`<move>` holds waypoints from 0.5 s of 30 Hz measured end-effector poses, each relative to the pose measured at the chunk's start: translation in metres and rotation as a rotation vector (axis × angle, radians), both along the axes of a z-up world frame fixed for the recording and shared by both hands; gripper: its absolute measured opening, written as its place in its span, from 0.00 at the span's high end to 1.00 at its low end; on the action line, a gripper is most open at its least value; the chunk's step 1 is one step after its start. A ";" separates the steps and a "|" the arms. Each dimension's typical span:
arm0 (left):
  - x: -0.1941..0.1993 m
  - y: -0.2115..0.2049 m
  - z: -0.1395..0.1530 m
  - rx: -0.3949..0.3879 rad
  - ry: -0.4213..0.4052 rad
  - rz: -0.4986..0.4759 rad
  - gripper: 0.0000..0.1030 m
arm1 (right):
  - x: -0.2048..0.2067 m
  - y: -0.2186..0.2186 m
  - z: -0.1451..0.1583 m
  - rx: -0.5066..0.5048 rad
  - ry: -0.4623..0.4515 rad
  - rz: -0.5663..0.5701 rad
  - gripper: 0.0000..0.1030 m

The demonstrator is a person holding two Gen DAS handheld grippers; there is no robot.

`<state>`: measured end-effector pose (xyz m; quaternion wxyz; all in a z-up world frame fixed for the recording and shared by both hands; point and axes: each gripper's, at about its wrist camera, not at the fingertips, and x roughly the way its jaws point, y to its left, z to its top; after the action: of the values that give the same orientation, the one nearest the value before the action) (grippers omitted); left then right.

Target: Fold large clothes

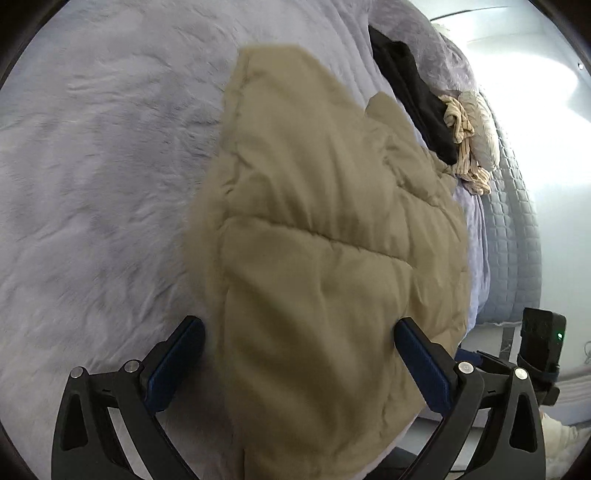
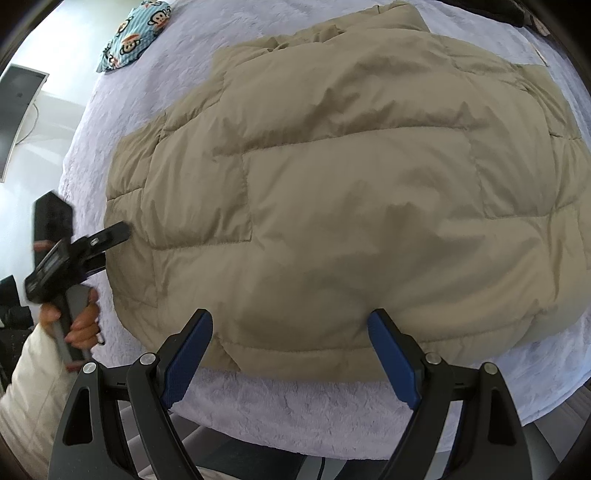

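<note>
Spread flat across the middle of the bed [image 2: 295, 406]: a quilted jacket [image 2: 343, 206]. At the jacket's near hem, right gripper [image 2: 291, 354]; at its left edge, left gripper [image 2: 114, 236]. Beyond the jacket's far left corner, a printed cushion [image 2: 135, 33]; to its far right, heaped clothes [image 1: 424, 99] beside a pillow [image 1: 480, 129].

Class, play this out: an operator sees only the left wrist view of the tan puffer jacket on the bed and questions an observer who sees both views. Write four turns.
Operator: Is the right gripper holding anything?
Observer: No. The right gripper is open, jaws spread over the jacket at its near hem.
Operator: Anything lying outside my frame?
Observer: A blue cartoon-print cloth lies at the far left, apart from the jacket.
</note>
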<state>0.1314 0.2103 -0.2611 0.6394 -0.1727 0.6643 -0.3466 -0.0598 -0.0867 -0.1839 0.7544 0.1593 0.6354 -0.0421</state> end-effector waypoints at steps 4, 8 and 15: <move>-0.003 -0.029 -0.010 -0.023 -0.002 -0.080 0.00 | -0.003 -0.003 0.001 0.009 -0.002 -0.008 0.14; -0.007 -0.055 -0.012 0.032 -0.055 -0.191 0.34 | -0.004 -0.004 0.003 0.006 -0.006 -0.014 0.14; -0.006 -0.054 0.015 -0.040 -0.030 -0.158 0.75 | -0.007 -0.022 0.014 0.001 -0.035 -0.039 0.14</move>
<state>0.1254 0.1559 -0.2463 0.6162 -0.1271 0.6593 -0.4117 -0.0664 -0.1085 -0.1699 0.7643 0.1730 0.6188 -0.0538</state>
